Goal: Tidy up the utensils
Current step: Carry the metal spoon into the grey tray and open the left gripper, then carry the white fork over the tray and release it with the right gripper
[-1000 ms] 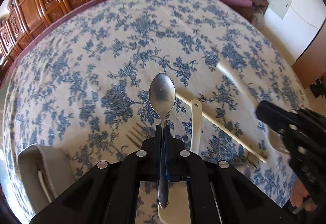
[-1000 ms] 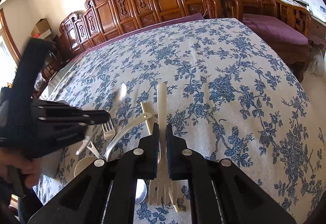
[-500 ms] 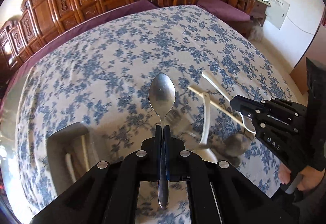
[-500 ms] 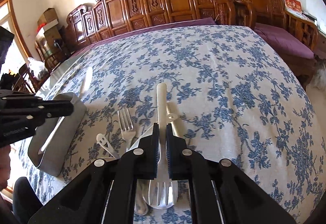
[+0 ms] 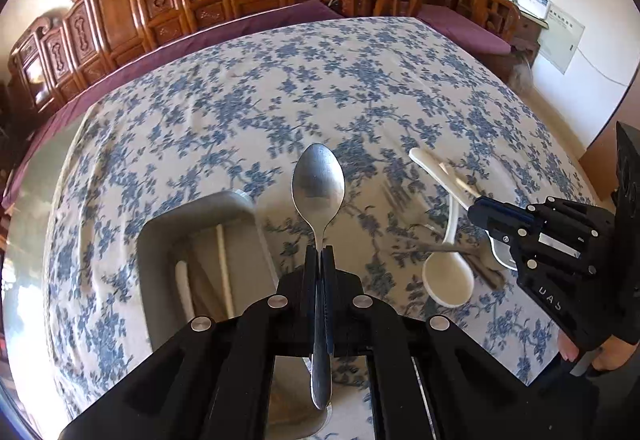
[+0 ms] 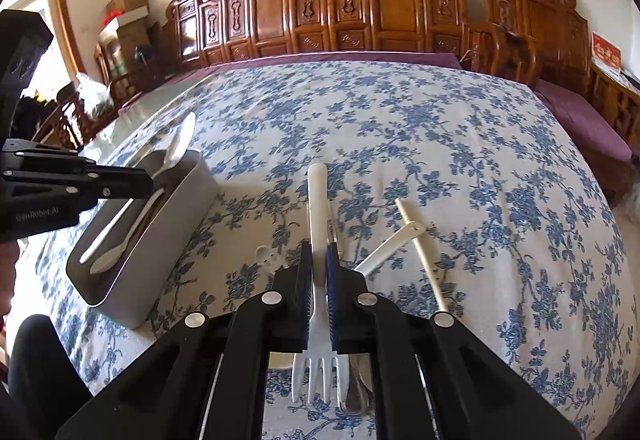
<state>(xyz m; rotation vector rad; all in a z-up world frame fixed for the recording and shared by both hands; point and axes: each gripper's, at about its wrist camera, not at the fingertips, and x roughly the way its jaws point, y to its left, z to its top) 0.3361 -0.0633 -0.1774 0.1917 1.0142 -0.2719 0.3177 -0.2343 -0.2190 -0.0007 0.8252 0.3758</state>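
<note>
Here "GenRobot.AI" marks the left gripper, jaws clamping a metal spoon; right gripper clamps a white fork.

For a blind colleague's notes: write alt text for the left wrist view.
The left gripper is clamped on a steel spoon above a grey plastic utensil bin on a blue-floral tablecloth. At right, the right gripper hangs over a white plastic spoon.

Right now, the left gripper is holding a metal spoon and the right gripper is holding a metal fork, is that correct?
Not quite: the fork in the right gripper is white plastic, not metal, as the right wrist view shows. The left gripper does hold a metal spoon.
</note>
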